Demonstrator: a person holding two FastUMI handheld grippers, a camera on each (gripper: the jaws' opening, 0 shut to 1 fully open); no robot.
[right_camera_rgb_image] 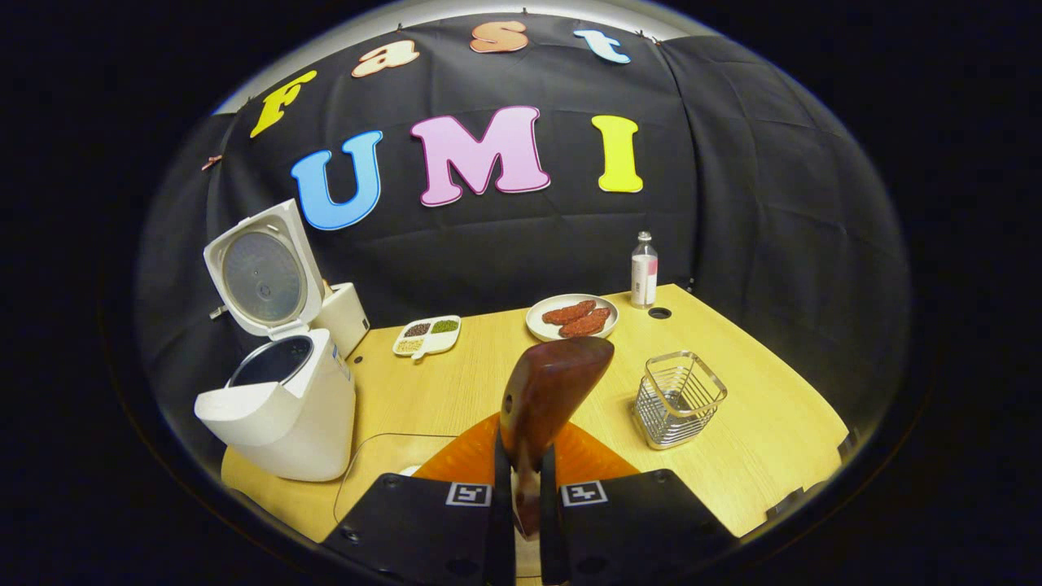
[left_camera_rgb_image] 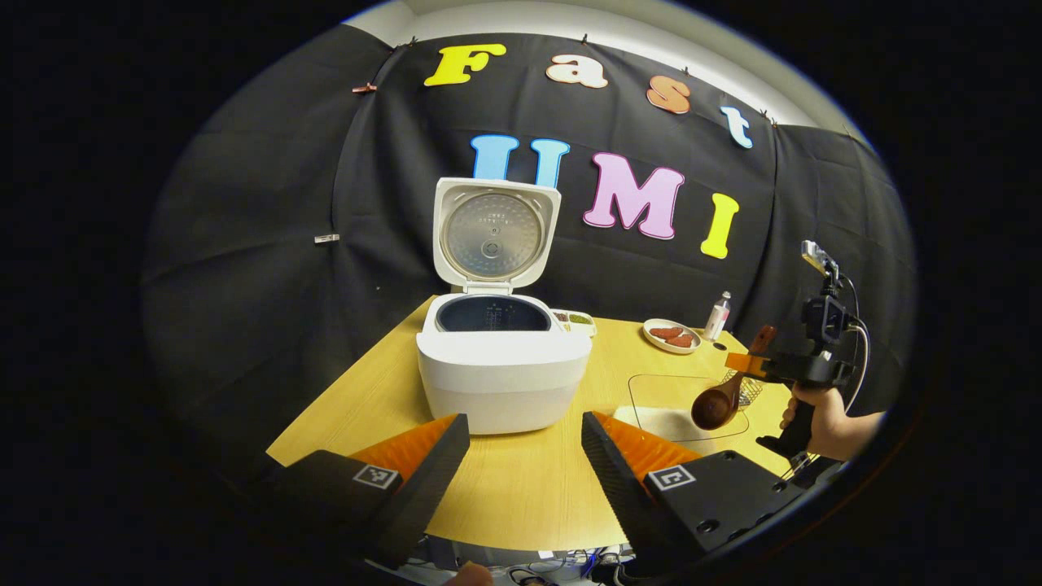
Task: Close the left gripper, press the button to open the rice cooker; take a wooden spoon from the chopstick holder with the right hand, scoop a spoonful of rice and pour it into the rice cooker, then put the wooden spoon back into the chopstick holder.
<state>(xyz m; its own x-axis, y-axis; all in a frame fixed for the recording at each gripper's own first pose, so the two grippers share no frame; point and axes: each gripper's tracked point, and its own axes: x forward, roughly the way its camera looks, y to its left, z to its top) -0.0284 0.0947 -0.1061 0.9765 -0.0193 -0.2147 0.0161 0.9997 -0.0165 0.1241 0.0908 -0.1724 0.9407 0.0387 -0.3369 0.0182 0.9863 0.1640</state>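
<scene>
Two black-and-orange grippers: the right gripper (right_camera_rgb_image: 525, 488) is clenched on the dark wooden spoon (right_camera_rgb_image: 547, 391), the left gripper (left_camera_rgb_image: 525, 456) hangs released. Rice looks to be in the compartment dish (right_camera_rgb_image: 426, 335) at 11 o'clock, so I'd keep the bowl level going to the open white rice cooker (left_camera_rgb_image: 501, 358)

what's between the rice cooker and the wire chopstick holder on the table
In the right gripper view, the wooden spoon rises between rice cooker and chopstick holder.

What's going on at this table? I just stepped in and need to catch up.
A person is working two handheld grippers. The white rice cooker already stands with its lid up. The right gripper is shut on the handle of a dark brown wooden spoon, held above the table beside the wire chopstick holder. The left gripper hangs open in front of the cooker. Whether the spoon carries rice can't be told.
</scene>
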